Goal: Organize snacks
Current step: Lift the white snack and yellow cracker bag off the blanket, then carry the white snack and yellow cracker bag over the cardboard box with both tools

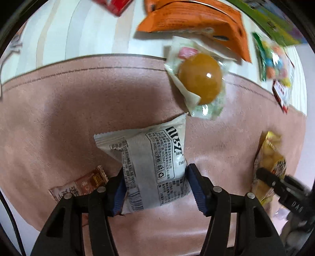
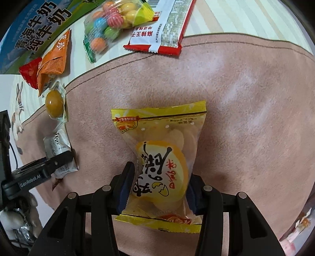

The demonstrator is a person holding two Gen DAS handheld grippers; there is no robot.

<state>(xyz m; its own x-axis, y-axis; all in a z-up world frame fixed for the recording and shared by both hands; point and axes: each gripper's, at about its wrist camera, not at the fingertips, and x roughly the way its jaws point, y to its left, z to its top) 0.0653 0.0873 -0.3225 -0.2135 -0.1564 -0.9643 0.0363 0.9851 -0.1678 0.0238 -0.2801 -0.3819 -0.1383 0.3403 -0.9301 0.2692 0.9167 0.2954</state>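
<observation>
My left gripper [image 1: 155, 187] is shut on a white snack packet [image 1: 149, 163] with black print, held above the pink mat [image 1: 59, 110]. My right gripper [image 2: 159, 187] is shut on a yellow cracker packet [image 2: 163, 157], also over the mat [image 2: 246, 118]. The yellow packet [image 1: 269, 165] and a right finger [image 1: 275, 183] show at the right edge of the left wrist view. The white packet [image 2: 57, 145] and the left gripper's body [image 2: 39, 169] show at the left of the right wrist view.
A clear packet with a brown ball [image 1: 198, 78] lies on the mat's far edge. Beyond it lie an orange bag [image 1: 196, 17], a bag of coloured candy balls [image 2: 114, 21], a red-and-white packet [image 2: 163, 25] and a green-and-blue milk box [image 2: 33, 29]. A small brown packet [image 1: 82, 183] lies by my left fingers.
</observation>
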